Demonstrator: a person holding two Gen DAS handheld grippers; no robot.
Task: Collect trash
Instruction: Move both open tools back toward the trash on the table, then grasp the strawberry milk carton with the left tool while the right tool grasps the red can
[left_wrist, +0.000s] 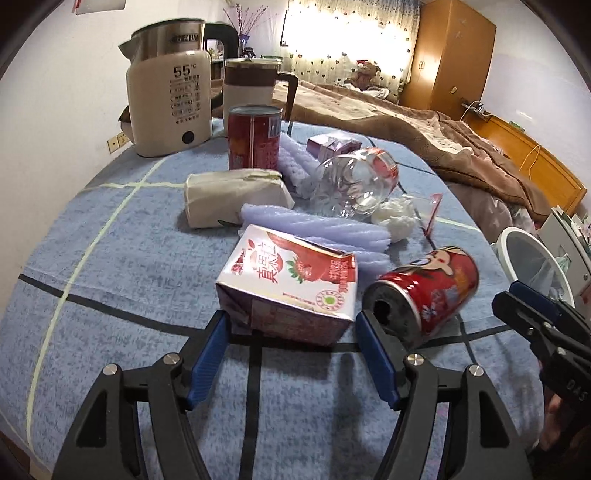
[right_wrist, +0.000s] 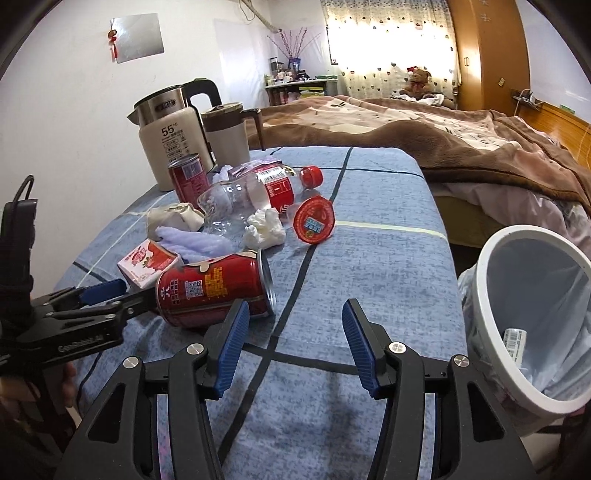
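Observation:
A strawberry milk carton (left_wrist: 288, 288) lies on the blue cloth. Its near end sits between the fingertips of my left gripper (left_wrist: 291, 325), which is open, and the pads do not press on it. A red can (left_wrist: 428, 291) lies on its side just right of the carton. In the right wrist view my right gripper (right_wrist: 295, 314) is open over bare cloth with nothing between its fingers. Its left finger is close to the lying can (right_wrist: 214, 291). The white bin (right_wrist: 491, 295), lined with a bag, stands at the table's right edge.
Farther back lie a clear bottle (right_wrist: 251, 192), a tissue wad (right_wrist: 266, 229), a red lidded cup (right_wrist: 314, 219), purple foam (left_wrist: 314, 232), a tissue pack (left_wrist: 236, 195) and an upright can (left_wrist: 253, 136). A kettle (left_wrist: 170, 103) and a jug (left_wrist: 251, 85) stand at the back. A bed (right_wrist: 443, 129) lies beyond.

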